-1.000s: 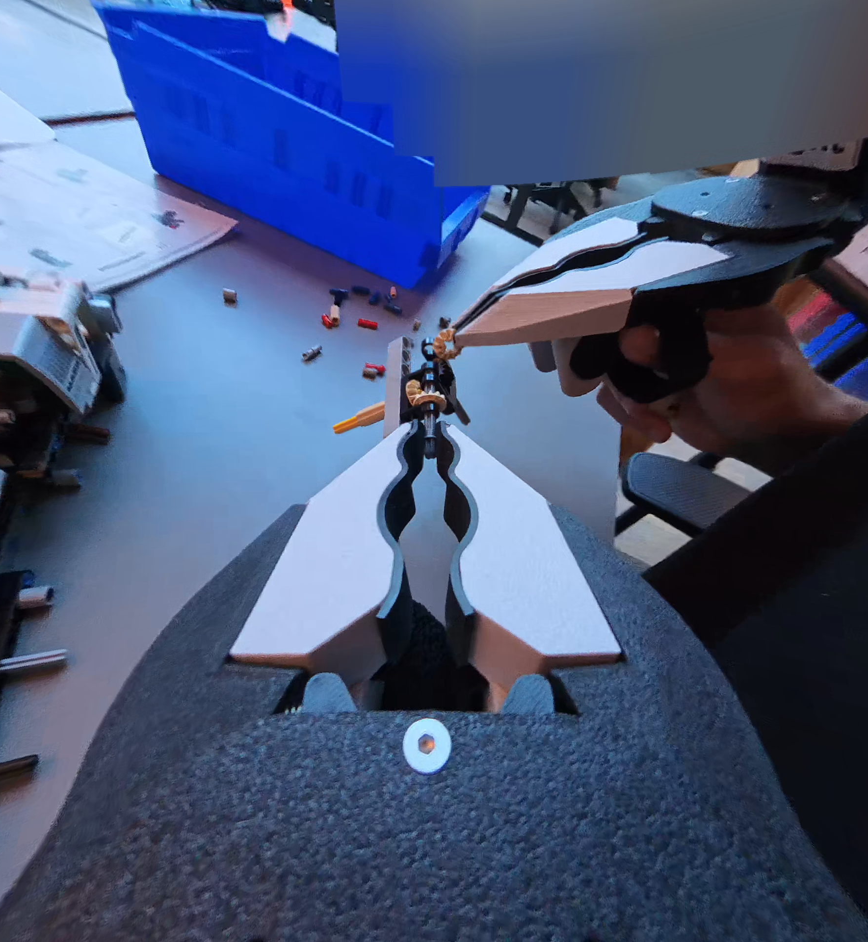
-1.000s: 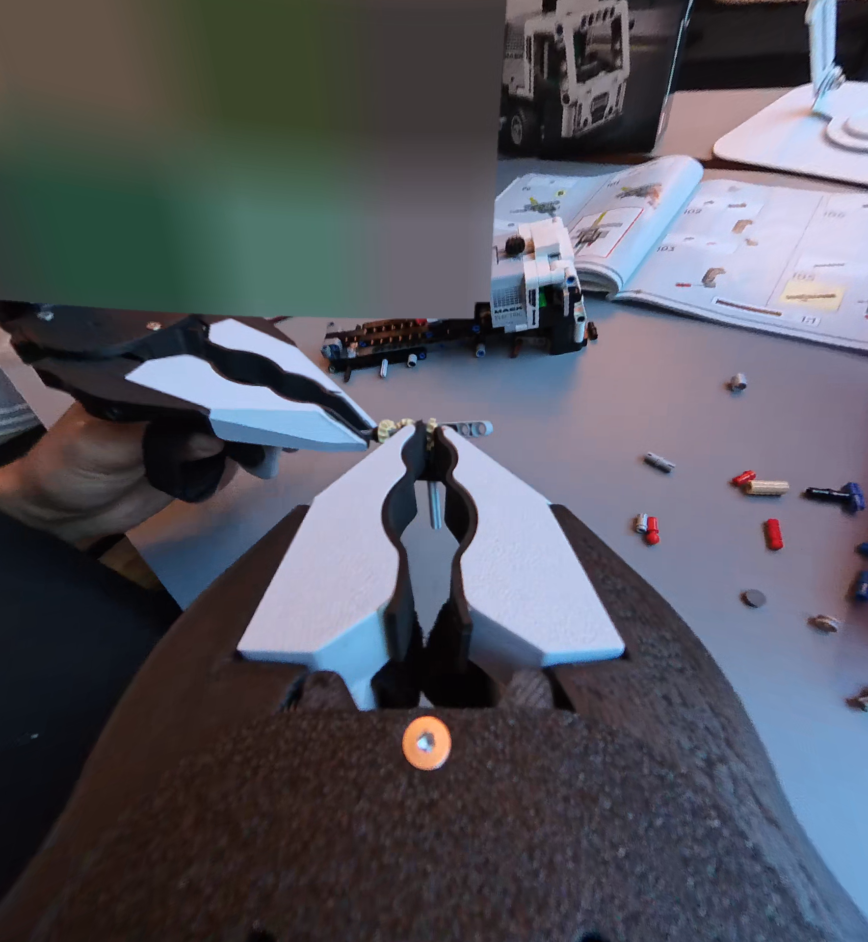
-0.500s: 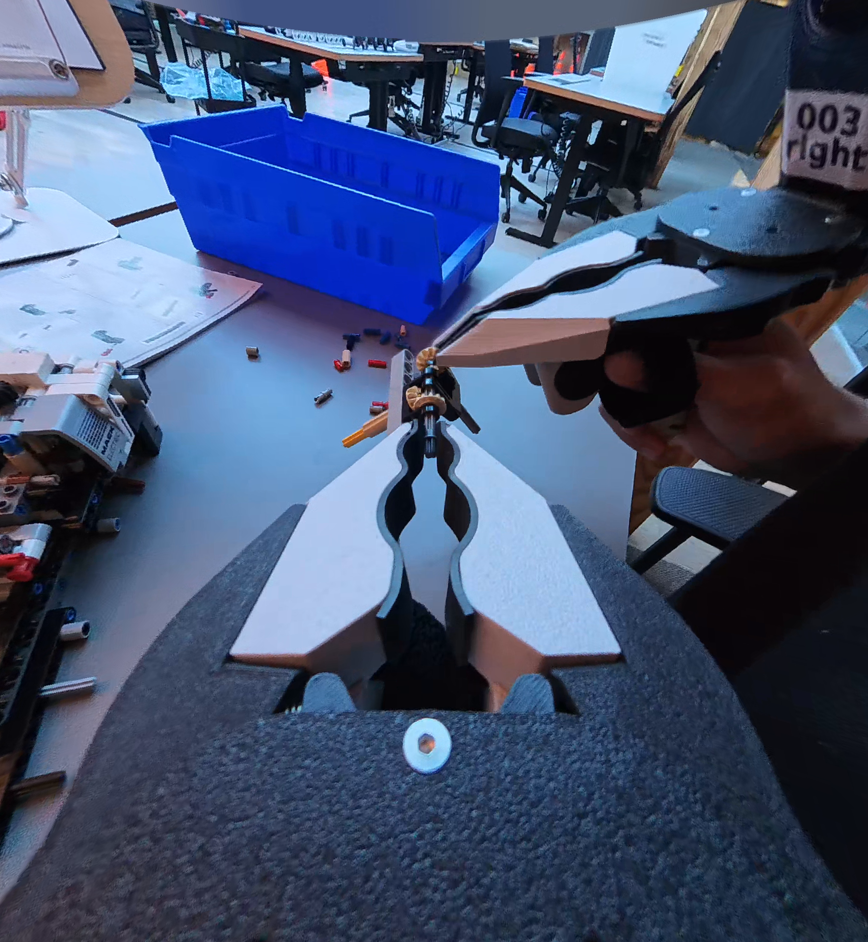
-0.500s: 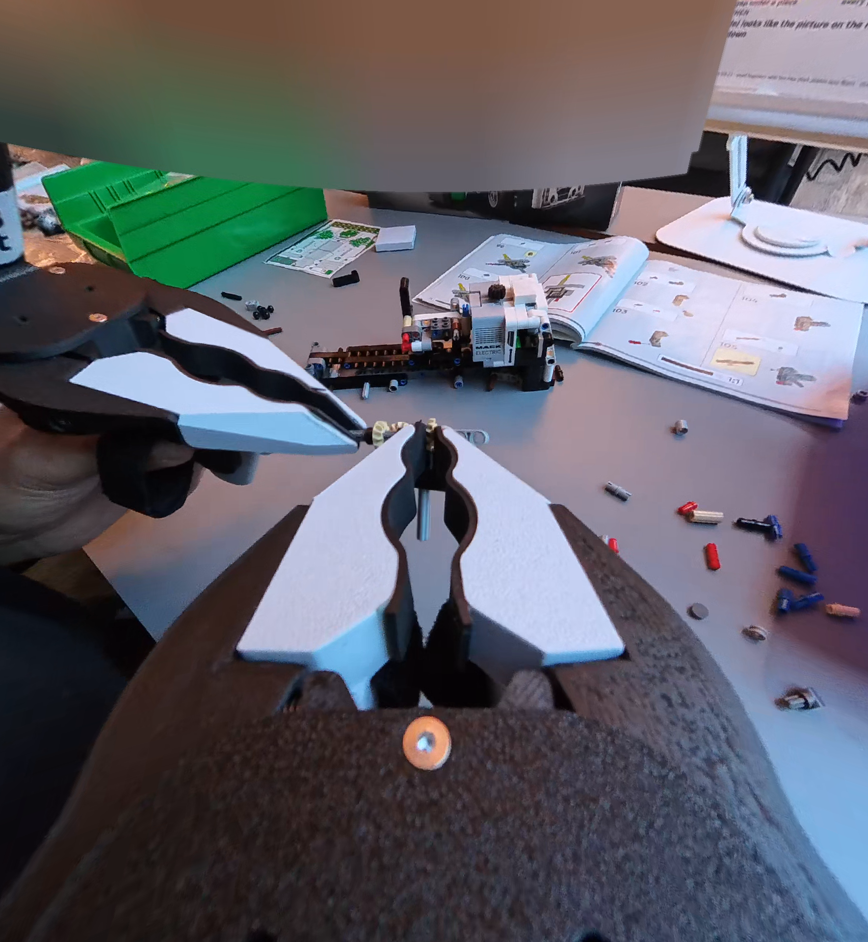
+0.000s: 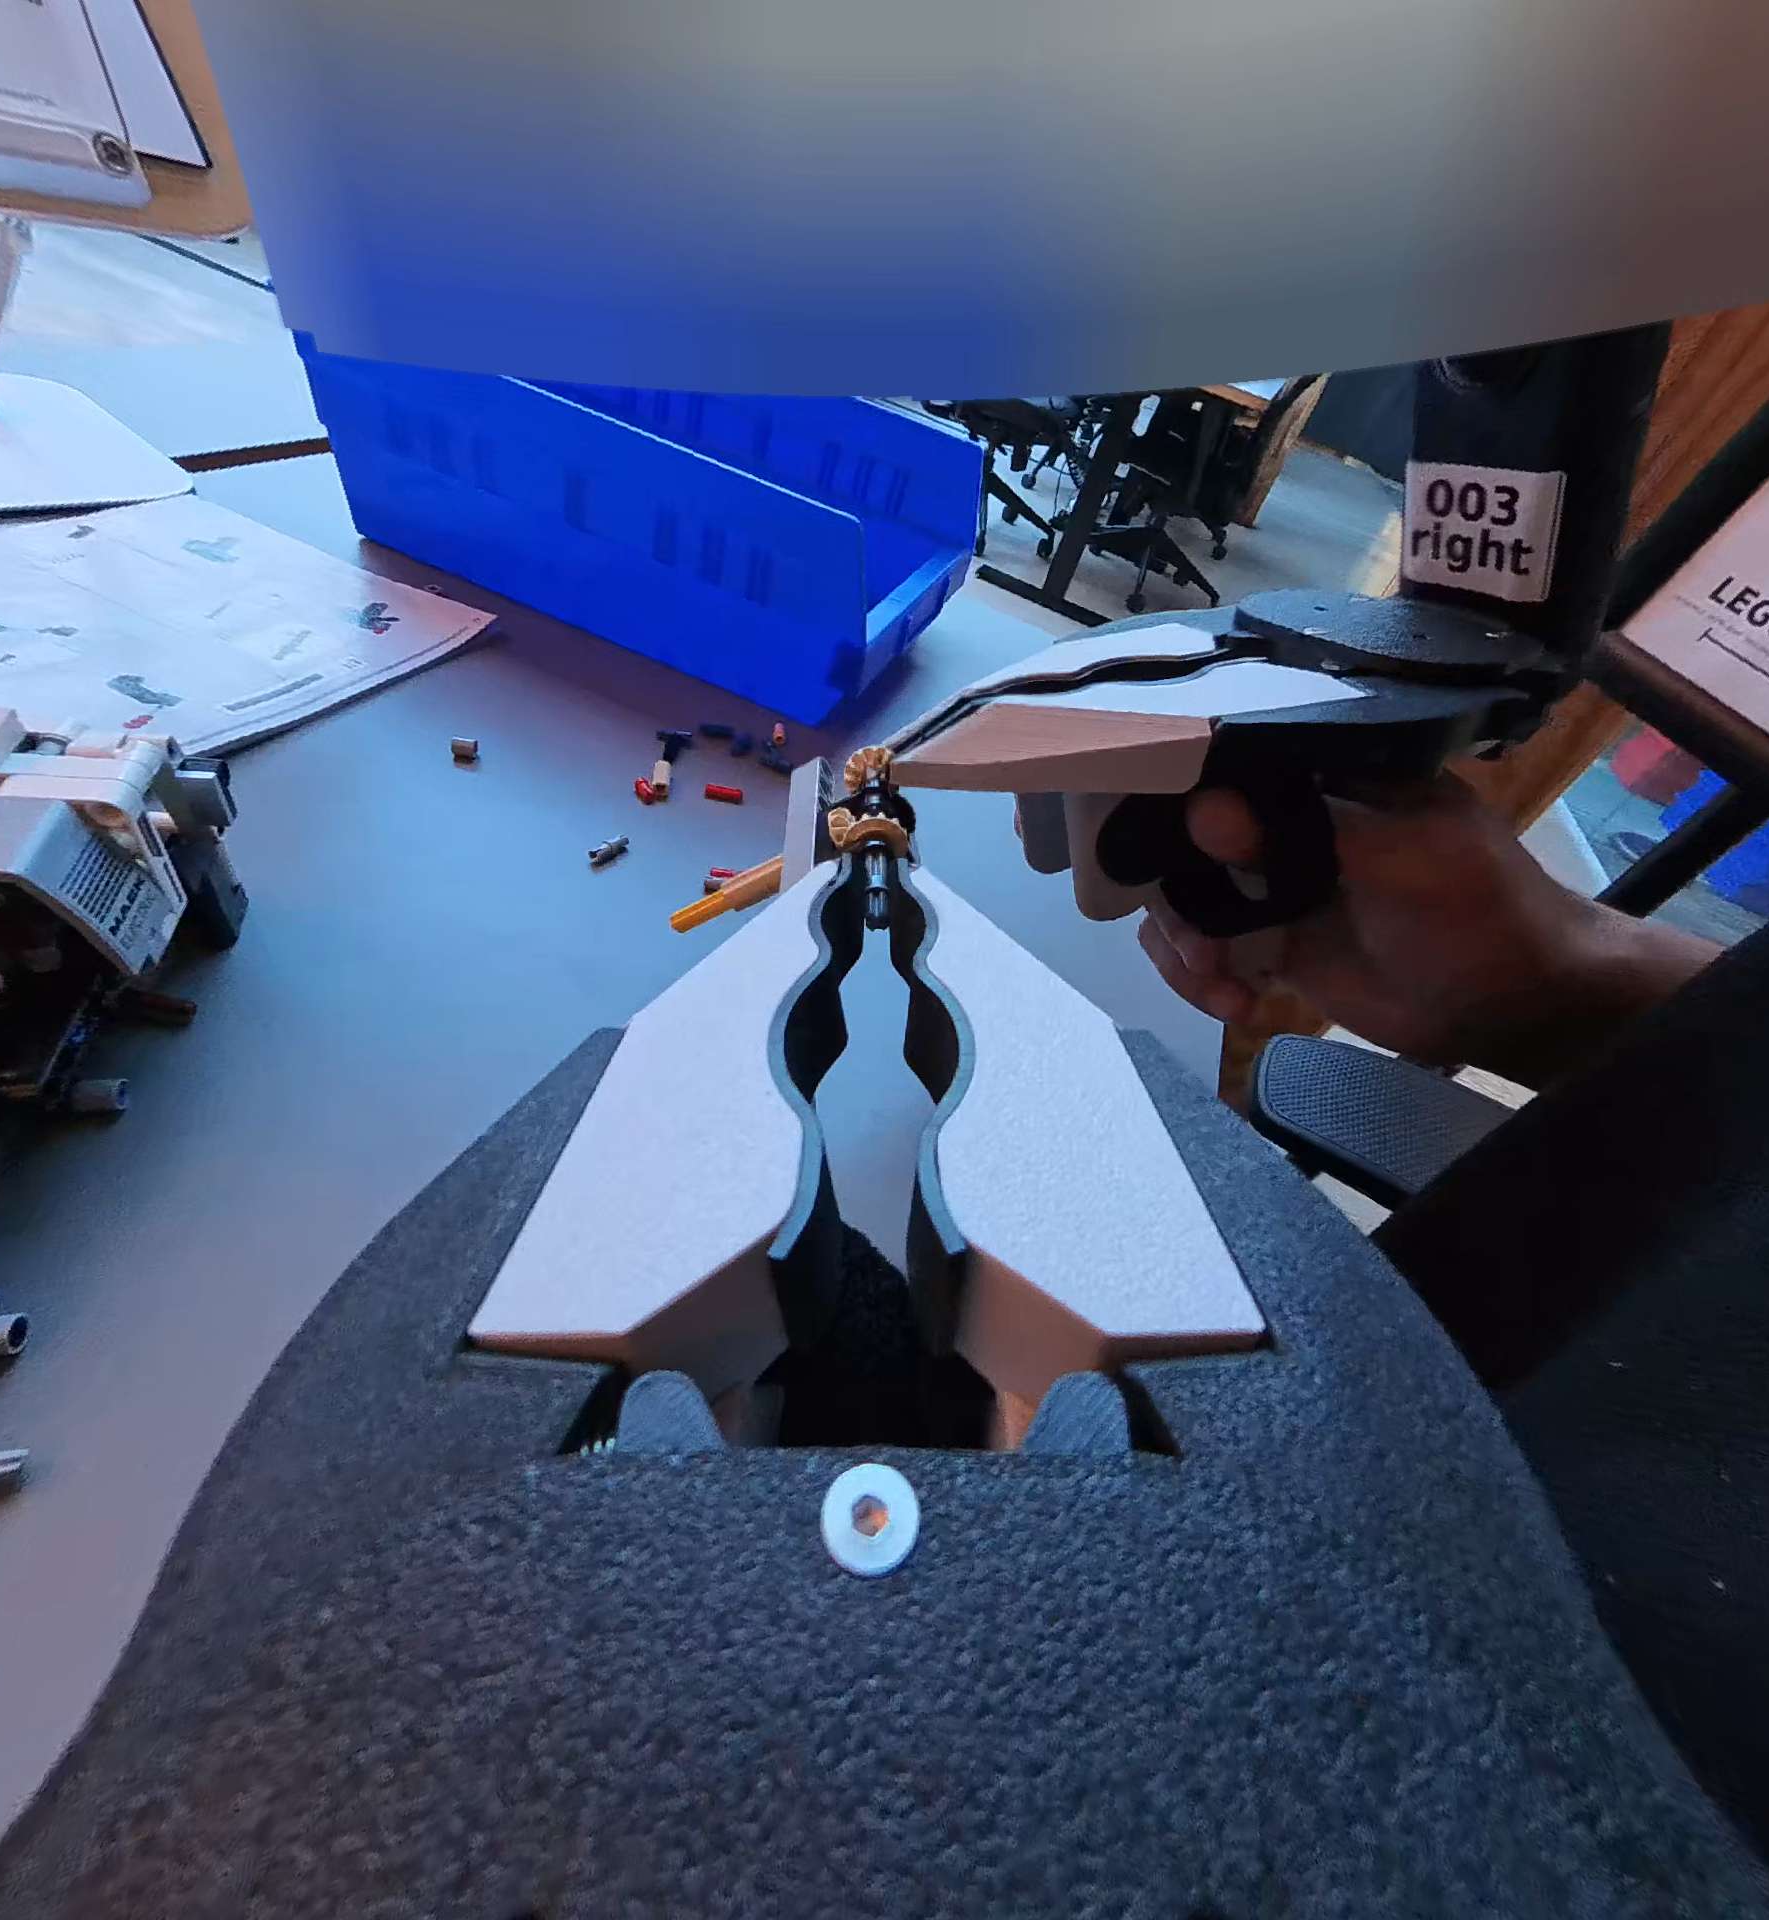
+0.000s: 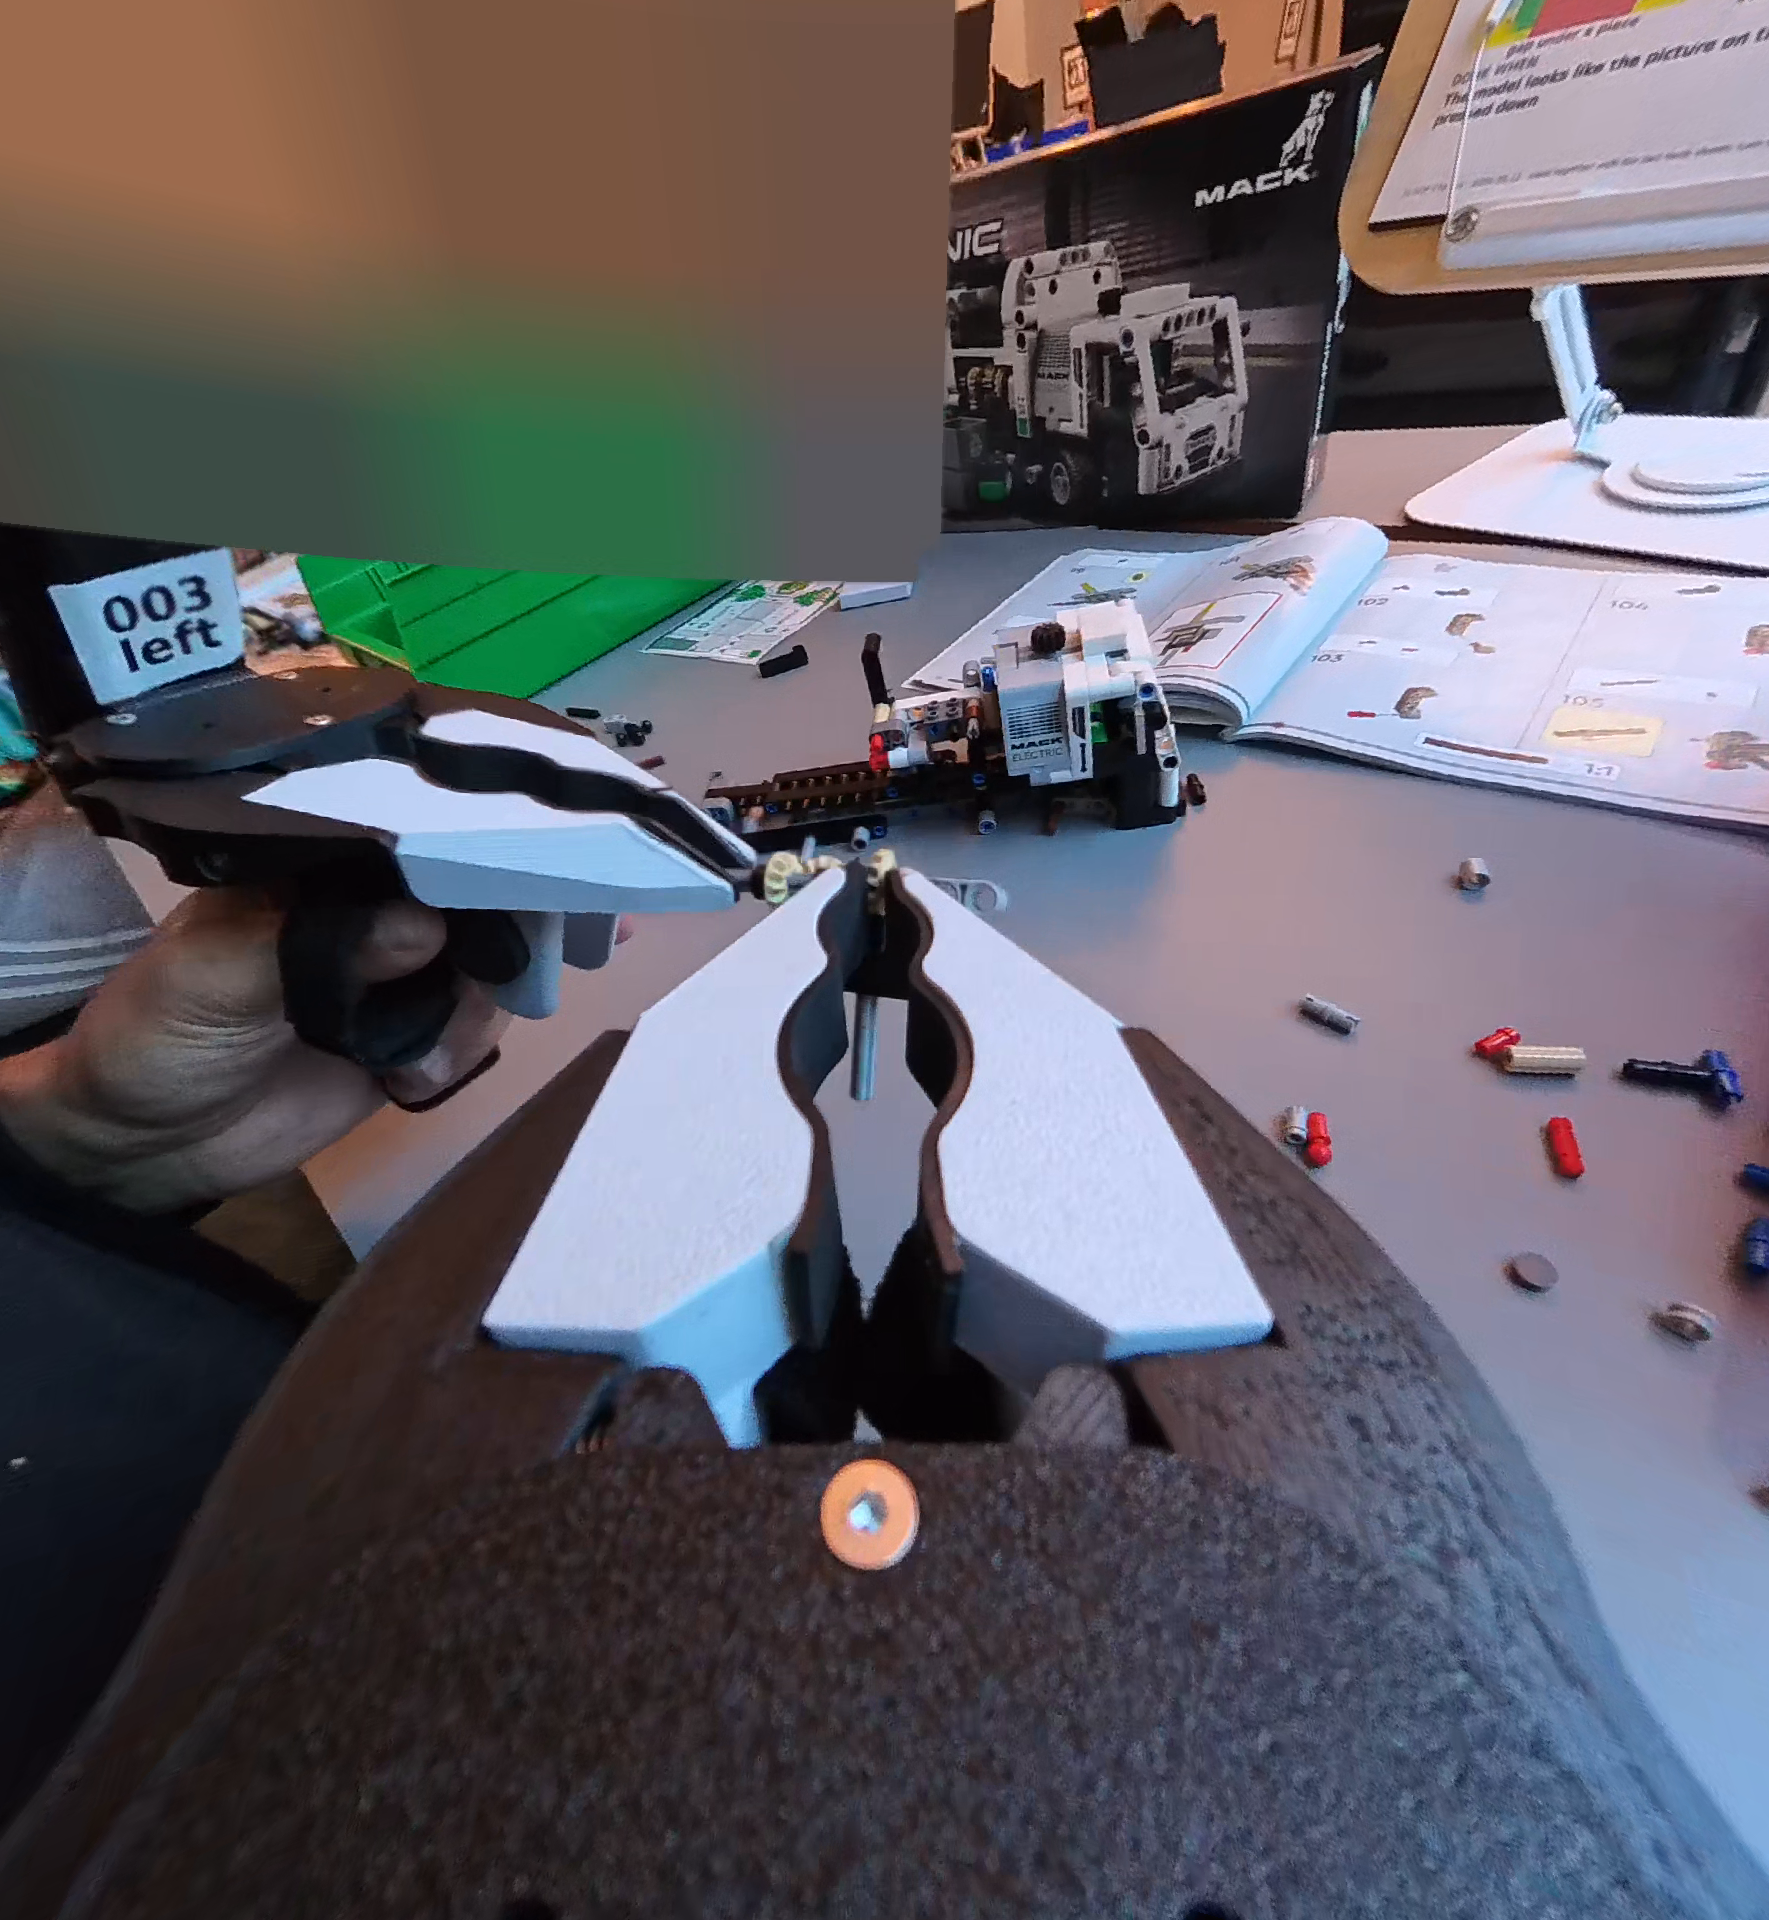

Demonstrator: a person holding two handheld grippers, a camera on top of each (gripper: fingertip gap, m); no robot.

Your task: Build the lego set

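Note:
My left gripper (image 5: 872, 871) is shut on the dark axle of a small gear assembly (image 5: 864, 821) made of tan gears, a grey beam and an orange axle, held above the table. My right gripper (image 6: 872, 883) is shut on a grey axle (image 6: 864, 1049) with a tan gear (image 6: 882, 862) at its tip, pressed against that assembly. The right gripper comes in from the right in the left wrist view (image 5: 890, 761). The left gripper comes in from the left in the right wrist view (image 6: 743, 881). The partly built white truck (image 6: 1067, 717) stands behind them.
An open instruction booklet (image 6: 1482, 665) lies behind the truck, with the set's box (image 6: 1129, 343) and a white stand base (image 6: 1669, 488) beyond. A blue bin (image 5: 651, 540) and a green bin (image 6: 506, 623) stand at the table's far sides. Loose pins (image 6: 1566, 1143) are scattered on the table. Less than 4 cm separates the two grippers' tips. Left tips and right tips are each some 20 cm from the partly built white truck (image 6: 1067, 717). The left camera catches it too, in the left wrist view (image 5: 118, 844).
Both grippers have stayed shut and joined at the small assembly. The pair has tilted and shifted a little, so the background has moved in both views.

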